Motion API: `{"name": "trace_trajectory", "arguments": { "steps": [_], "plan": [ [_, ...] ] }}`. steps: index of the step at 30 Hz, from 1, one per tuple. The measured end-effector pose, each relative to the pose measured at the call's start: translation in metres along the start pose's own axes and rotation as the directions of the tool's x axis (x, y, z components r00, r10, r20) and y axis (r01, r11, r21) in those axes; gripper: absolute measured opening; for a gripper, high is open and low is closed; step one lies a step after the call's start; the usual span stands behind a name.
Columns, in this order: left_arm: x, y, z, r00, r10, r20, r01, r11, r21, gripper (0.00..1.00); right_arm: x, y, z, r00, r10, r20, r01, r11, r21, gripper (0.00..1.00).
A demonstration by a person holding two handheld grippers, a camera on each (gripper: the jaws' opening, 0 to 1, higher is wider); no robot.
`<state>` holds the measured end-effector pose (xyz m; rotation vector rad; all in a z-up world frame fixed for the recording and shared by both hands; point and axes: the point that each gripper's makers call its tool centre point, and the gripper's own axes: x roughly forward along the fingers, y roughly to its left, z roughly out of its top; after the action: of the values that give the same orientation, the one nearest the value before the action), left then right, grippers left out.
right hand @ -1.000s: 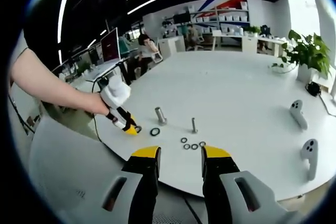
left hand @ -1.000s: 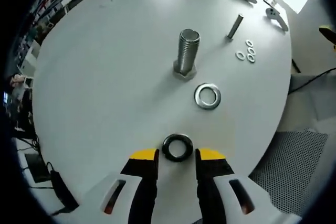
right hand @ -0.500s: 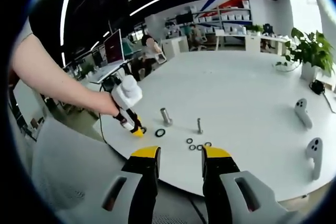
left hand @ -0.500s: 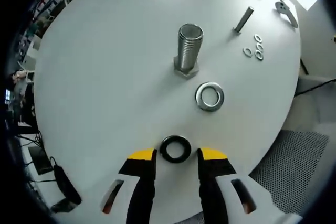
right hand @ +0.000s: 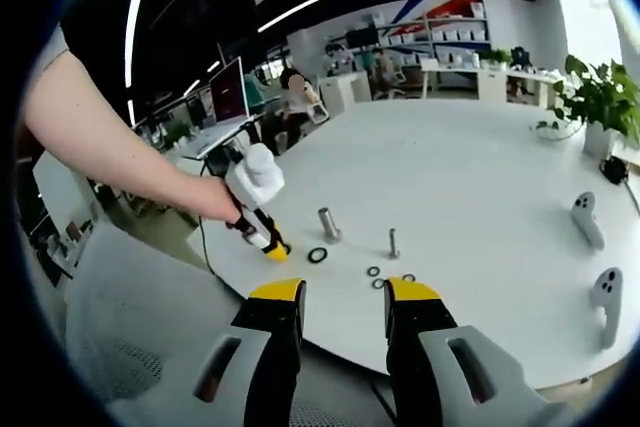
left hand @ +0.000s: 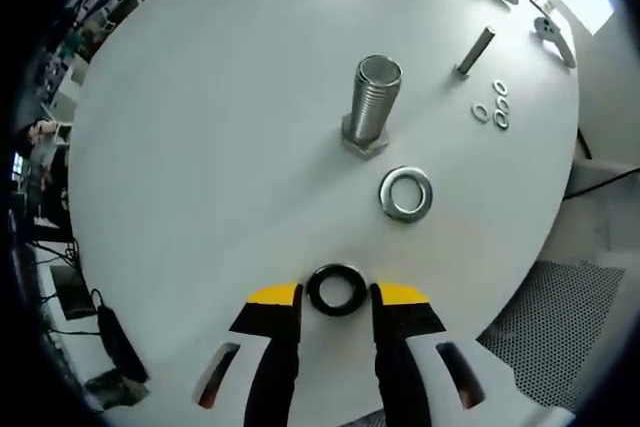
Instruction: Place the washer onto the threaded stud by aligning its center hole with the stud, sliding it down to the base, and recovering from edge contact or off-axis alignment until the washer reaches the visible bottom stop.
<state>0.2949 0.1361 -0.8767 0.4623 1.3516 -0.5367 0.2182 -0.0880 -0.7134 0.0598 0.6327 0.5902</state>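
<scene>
Fingers of my left gripper (left hand: 336, 295) stand narrowly apart, with the black washer (left hand: 336, 289) lying flat on the white desk (left hand: 200, 147) between their yellow tips; I cannot tell if the tips touch it. This washer is close to the desk edge nearest to me. Further in, the silver washer (left hand: 406, 193) lies flat, and just beyond it the large threaded stud (left hand: 373, 102) stands upright on its hex base, with nothing on it. Toward the far right edge I see a thinner bolt (left hand: 475, 51) standing, and three small washers (left hand: 492, 110) beside it.

My right gripper (right hand: 343, 295) hangs off the desk, its fingers apart and holding nothing. From there I see the left gripper (right hand: 270, 244) in a person's hand (right hand: 215, 199), its tips down near the desk edge, and the stud (right hand: 328, 223) just beyond.
</scene>
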Motion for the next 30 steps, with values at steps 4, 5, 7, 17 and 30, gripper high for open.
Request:
{"name": "trace_trajectory", "arguments": {
  "steps": [4, 5, 7, 17, 30],
  "plan": [
    [-0.0004, -0.0003, -0.0004, 1.0, -0.009, 0.001, 0.009, 1.0, 0.024, 0.26, -0.0001, -0.0001, -0.0009, 1.0, -0.003, -0.007, 0.003, 1.0, -0.005, 0.33],
    [-0.0006, -0.0002, -0.0007, 1.0, -0.01, 0.006, 0.01, 1.0, 0.025, 0.26, -0.0003, -0.0005, -0.0011, 1.0, -0.006, -0.007, 0.006, 1.0, -0.001, 0.34],
    [-0.0006, 0.0001, -0.0005, 1.0, -0.011, 0.011, 0.011, 1.0, 0.024, 0.26, -0.0002, -0.0008, -0.0014, 1.0, -0.007, -0.009, 0.007, 1.0, -0.001, 0.33],
    [0.0009, -0.0027, 0.0006, 1.0, -0.004, -0.015, 0.005, 0.999, 0.043, 0.22, 0.0002, -0.0006, -0.0035, 1.0, -0.007, -0.025, 0.007, 1.0, -0.007, 0.33],
    [-0.0003, -0.0059, -0.0025, 1.0, -0.022, -0.012, 0.023, 0.99, 0.138, 0.25, 0.0009, 0.0053, -0.0034, 0.999, 0.023, -0.031, -0.023, 1.0, -0.021, 0.33]
  ]
}}
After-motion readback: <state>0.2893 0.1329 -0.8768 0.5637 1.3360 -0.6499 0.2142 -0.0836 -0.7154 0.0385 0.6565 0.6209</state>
